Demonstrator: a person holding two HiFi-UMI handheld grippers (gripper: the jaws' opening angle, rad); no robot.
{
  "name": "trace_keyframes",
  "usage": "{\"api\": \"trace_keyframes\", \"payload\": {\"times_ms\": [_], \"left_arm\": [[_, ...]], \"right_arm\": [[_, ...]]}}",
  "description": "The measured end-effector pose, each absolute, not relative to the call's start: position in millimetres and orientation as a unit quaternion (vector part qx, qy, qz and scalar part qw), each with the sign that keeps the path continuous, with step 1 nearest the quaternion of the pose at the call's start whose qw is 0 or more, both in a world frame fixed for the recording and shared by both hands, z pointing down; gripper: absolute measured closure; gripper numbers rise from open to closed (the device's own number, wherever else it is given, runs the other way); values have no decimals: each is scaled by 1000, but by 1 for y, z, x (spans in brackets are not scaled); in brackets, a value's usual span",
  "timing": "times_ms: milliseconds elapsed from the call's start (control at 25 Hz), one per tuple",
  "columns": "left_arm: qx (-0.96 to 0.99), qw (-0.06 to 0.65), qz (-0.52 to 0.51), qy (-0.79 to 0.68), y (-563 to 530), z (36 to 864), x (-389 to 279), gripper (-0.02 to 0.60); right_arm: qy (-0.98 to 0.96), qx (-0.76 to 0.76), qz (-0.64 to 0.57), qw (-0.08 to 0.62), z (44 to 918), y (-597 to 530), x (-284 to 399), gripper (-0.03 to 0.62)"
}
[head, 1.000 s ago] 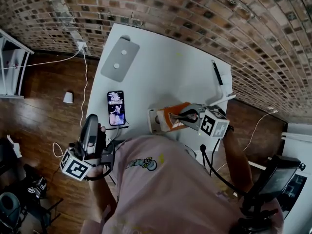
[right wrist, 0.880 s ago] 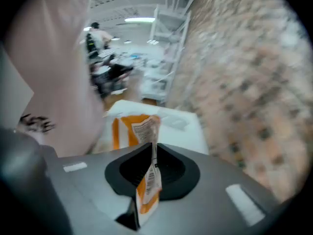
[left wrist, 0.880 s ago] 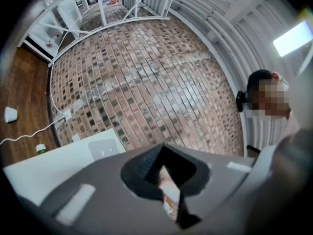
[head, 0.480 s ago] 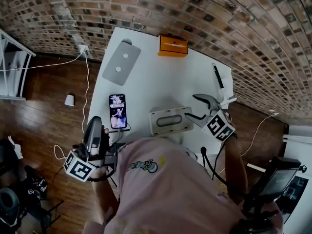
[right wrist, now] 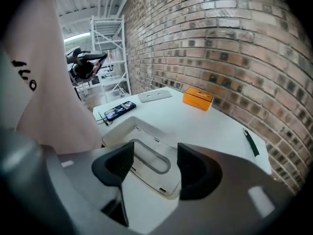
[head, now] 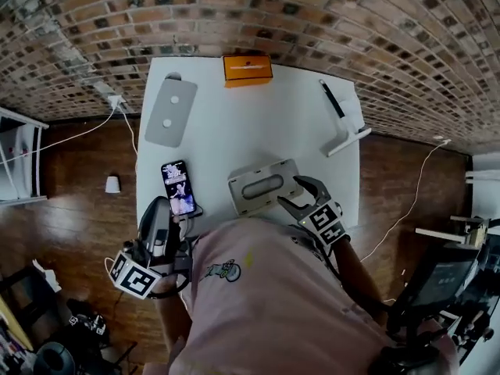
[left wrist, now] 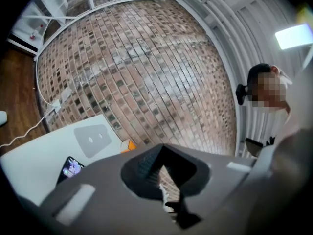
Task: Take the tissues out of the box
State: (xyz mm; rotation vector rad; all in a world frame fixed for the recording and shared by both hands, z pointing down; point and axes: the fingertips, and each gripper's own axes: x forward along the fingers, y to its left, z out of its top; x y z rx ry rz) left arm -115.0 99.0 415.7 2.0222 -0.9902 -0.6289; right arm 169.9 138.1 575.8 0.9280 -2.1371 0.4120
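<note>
Head view: the flat orange pack (head: 247,67), presumably the tissues, lies at the counter's (head: 258,123) top centre, well apart from the grey box (head: 265,187) mid-frame. The taking-out looks done, and the next move probably calls only for drawing back.

Left gripper view: the left tongs (left wrist: 168,195) are closed and empty, aimed at brick.

Right gripper view: the right tongs (right wrist: 154,173) are closing on nothing, the box beyond them.

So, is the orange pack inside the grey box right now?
No, the orange pack lies at the table's far edge by the brick wall, well apart from the grey box.
</note>
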Motion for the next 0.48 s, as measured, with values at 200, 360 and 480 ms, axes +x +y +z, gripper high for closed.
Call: {"api": "trace_keyframes", "payload": {"times_ms": [200,360,480], "left_arm": [[809,387,-234,-376,95,420,-104,578],[806,396,-232,-374,103,420,-99,578],[802,403,-235,-373,112,418,-96,578]], "right_arm": [[-823,385,142,394,584,133,181,327],[-820,406,147,376,577,130,201,327],[-814,414,155,376,576,134,216,327]]}}
